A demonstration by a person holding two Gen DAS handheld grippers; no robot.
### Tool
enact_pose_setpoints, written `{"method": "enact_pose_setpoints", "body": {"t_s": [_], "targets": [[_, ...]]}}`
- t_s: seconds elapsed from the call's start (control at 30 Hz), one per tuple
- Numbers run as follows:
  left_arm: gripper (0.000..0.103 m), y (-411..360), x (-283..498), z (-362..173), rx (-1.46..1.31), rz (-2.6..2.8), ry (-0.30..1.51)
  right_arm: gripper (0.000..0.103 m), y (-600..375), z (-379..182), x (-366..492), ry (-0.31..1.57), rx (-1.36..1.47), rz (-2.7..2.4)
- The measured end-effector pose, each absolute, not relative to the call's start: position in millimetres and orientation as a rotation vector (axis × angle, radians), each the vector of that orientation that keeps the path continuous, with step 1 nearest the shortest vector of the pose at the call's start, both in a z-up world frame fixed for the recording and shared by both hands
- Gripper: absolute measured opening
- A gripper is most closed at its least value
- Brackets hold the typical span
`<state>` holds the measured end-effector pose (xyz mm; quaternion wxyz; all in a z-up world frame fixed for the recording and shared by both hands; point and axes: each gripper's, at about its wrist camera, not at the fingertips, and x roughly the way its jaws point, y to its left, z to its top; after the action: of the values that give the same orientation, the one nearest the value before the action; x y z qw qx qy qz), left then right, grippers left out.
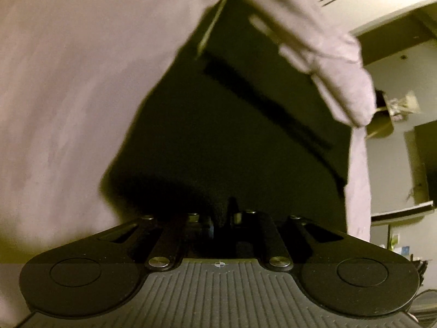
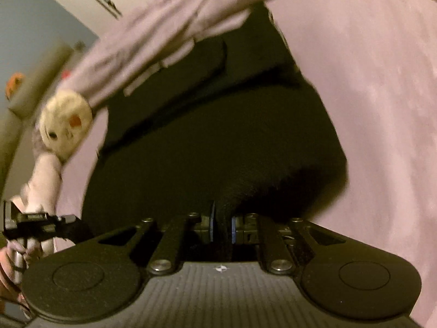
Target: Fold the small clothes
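A black garment (image 1: 232, 142) hangs in the air and fills the middle of both views. My left gripper (image 1: 232, 216) is shut on one edge of it. In the right wrist view the same black garment (image 2: 218, 142) hangs from my right gripper (image 2: 221, 227), whose blue-padded fingers (image 2: 212, 225) are shut on its edge. My left gripper (image 2: 41, 222) also shows at the lower left of the right wrist view, held in a hand. The garment's far end is hidden by the person's pink sleeves.
The person's pink top (image 1: 68, 95) fills the left of the left wrist view and shows at the right of the right wrist view (image 2: 382, 95). A cream plush face (image 2: 65, 123) sits on the sleeve. Cupboards and shelves (image 1: 404, 104) stand behind.
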<state>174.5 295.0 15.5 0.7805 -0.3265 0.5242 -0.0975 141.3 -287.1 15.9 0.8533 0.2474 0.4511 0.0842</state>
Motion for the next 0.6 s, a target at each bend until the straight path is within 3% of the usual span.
{"method": "enact_pose_setpoints", "body": {"t_s": [0.27,0.4,0.5,0.53,0.57,0.6], "targets": [[0.011,293,238,21,-0.688,-0.111,0.924,0.010,-281,13,220,0.796,0.398,0.060],[0.012,277,270,7,-0.645,-0.018,0.918,0.011,-273,3,243,0.758,0.376,-0.036],[0.014,260,285,-1,-0.531,0.015,0.960,0.017,-269,-2,254,0.781,0.290,-0.109],[0.021,256,284,1,-0.481,0.019,0.962,0.019,-266,-2,255,0.786,0.256,-0.115],[0.026,251,283,4,-0.429,0.021,0.955,0.028,-263,-2,256,0.787,0.219,-0.127],[0.043,248,280,7,-0.389,0.021,0.948,0.033,-261,0,255,0.785,0.185,-0.134]]}}
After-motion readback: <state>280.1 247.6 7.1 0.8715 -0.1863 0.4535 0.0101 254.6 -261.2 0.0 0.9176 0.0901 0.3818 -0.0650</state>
